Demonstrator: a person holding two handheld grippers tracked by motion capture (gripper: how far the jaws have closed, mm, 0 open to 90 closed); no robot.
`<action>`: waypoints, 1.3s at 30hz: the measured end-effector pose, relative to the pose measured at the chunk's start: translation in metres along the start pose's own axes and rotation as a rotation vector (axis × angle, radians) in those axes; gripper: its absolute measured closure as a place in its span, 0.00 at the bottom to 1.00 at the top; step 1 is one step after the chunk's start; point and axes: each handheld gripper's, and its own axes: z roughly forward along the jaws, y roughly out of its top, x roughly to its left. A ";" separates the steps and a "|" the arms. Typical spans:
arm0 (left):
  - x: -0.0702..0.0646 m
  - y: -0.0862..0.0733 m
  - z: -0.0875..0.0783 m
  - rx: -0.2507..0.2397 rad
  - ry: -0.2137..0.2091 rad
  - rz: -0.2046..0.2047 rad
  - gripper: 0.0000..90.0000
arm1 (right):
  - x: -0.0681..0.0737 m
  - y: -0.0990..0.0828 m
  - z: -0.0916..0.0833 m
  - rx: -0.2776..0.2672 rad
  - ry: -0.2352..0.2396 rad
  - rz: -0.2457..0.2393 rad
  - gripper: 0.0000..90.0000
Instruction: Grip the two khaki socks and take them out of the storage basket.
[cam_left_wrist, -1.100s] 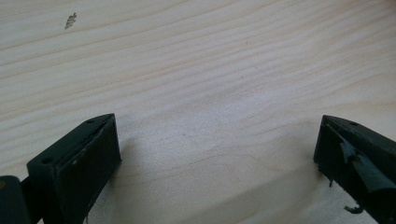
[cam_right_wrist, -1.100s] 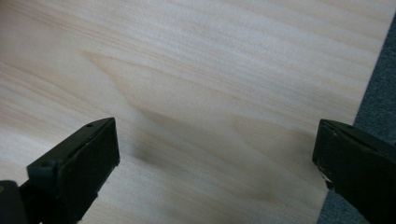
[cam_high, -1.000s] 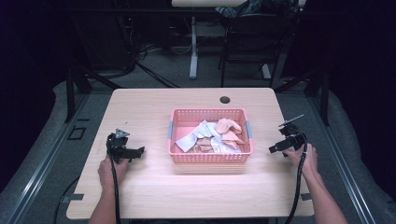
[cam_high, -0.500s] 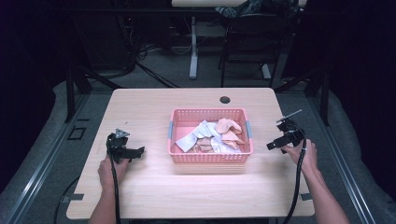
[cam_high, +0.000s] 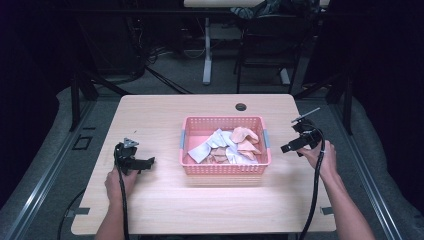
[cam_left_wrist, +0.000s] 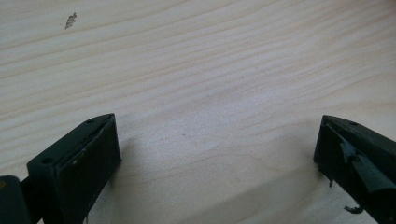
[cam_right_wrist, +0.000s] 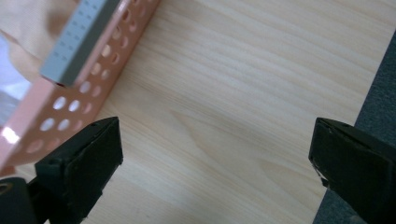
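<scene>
Spanning the scene is one wooden table (cam_high: 160, 120), carrying one pink basket (cam_high: 224, 169) at centre; its heaped cloths (cam_high: 226, 146) are overlapping, so their count is unclear. Two grippers are flanking it, both gaping wide and gripping nothing: left gripper (cam_high: 148, 163) lying unmoved on the wood, right gripper (cam_high: 285, 148) now lifting and tilting toward the basket's grey handle (cam_right_wrist: 77, 39)

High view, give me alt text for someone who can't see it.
A pink basket of crumpled cloths sits mid-table, a person's hands holding an open left gripper and right gripper on either side, both clear of it.
</scene>
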 end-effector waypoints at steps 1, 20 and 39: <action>0.000 0.000 0.000 0.000 0.000 0.000 0.00 | 0.001 0.002 -0.001 0.005 -0.001 -0.005 0.03; 0.000 0.000 0.000 0.000 0.000 0.000 0.00 | 0.037 0.055 -0.030 -0.048 0.028 -0.099 0.06; 0.000 0.000 0.000 -0.001 0.000 -0.001 0.00 | 0.087 0.096 0.005 -0.022 0.091 -0.174 0.24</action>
